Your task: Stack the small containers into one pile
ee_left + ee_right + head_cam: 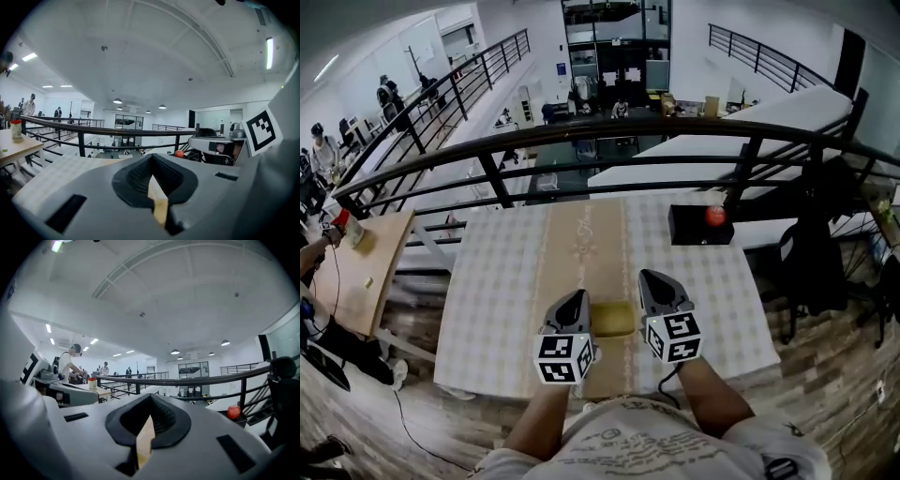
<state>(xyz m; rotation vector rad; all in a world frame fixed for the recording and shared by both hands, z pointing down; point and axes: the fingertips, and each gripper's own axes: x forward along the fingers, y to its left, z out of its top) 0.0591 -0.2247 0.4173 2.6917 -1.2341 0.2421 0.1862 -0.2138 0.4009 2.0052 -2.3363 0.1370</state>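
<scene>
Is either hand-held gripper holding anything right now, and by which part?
Nothing is held. The left hand-held gripper and the right hand-held gripper both have their jaws together on nothing; the yellow container lies ungripped on the table.

The left gripper is seen with its jaws pressed together and nothing held between them. A tan sliver is glimpsed through the gap below. Beyond, a checked tablecloth, a black railing and a red ball are shown. At the left, a red-capped bottle is set on a wooden table.
</scene>
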